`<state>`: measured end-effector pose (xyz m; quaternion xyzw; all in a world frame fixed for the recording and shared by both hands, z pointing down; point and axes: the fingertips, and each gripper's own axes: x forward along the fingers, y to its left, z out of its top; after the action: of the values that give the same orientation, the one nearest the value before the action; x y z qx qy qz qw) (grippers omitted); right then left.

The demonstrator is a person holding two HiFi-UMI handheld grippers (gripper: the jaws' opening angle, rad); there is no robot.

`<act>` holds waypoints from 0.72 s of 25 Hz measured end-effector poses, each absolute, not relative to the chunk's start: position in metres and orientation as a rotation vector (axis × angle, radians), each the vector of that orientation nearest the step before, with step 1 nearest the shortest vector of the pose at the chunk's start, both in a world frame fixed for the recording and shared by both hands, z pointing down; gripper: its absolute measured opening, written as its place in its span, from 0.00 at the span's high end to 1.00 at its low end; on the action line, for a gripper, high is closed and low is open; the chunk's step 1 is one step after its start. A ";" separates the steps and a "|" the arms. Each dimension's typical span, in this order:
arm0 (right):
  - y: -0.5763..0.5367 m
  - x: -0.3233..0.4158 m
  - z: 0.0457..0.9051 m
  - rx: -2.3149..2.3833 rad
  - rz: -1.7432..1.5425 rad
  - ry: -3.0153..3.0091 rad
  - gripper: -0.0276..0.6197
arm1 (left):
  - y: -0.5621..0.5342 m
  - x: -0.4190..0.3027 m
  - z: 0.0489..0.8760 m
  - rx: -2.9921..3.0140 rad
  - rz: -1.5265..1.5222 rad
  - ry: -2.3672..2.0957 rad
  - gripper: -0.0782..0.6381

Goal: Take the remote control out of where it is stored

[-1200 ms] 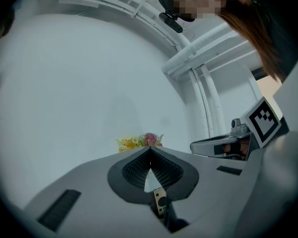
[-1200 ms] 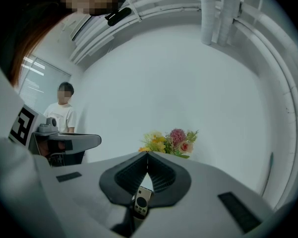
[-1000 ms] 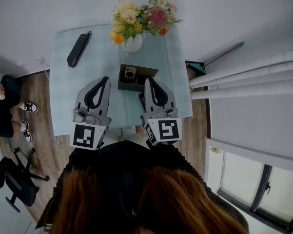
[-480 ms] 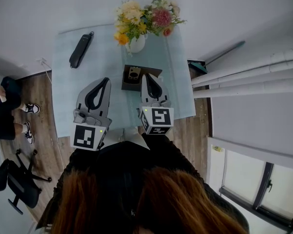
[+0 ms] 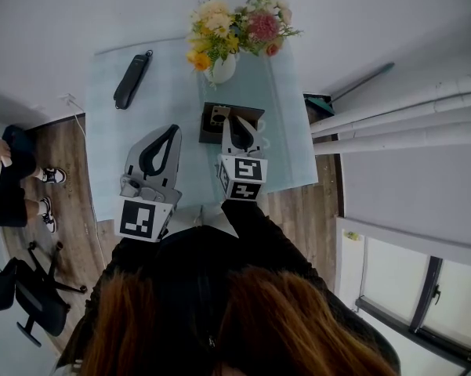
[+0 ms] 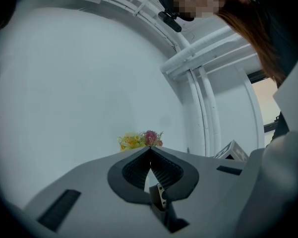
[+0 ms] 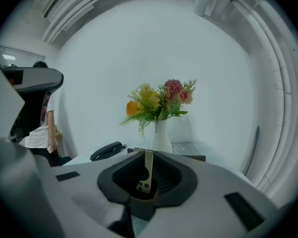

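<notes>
Apparently the remote control [image 7: 148, 168] is the slim pale strip standing upright in the narrow slit between the jaws of the right gripper [image 5: 237, 122]. The jaws are almost together; whether the pads press it is not clear. The tips are over the dark storage box [image 5: 209, 133]. The left gripper [image 5: 172, 128], closed and empty, hovers over the table [image 5: 110, 155].

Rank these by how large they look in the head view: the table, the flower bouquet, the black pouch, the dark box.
1. table
2. flower bouquet
3. black pouch and dark box: unranked. They look about alike, and the right gripper covers part of the dark box.
</notes>
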<state>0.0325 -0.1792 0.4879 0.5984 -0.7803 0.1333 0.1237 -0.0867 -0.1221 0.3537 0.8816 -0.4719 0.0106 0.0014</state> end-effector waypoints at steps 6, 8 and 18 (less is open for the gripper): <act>-0.187 0.022 0.507 1.755 0.434 -2.218 0.73 | -0.120 -0.088 0.357 2.771 0.048 -1.465 0.88; -0.190 0.020 0.511 1.763 0.440 -2.199 0.69 | -0.119 -0.087 0.358 2.777 0.058 -1.452 0.88; -0.199 0.007 0.522 1.766 0.457 -2.163 0.55 | -0.114 -0.094 0.363 2.774 0.076 -1.423 0.88</act>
<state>0.0070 -0.1991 0.5224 0.6166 -0.7552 0.1595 0.1552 -0.0940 -0.1136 0.3633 0.8894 -0.4563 0.0242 0.0113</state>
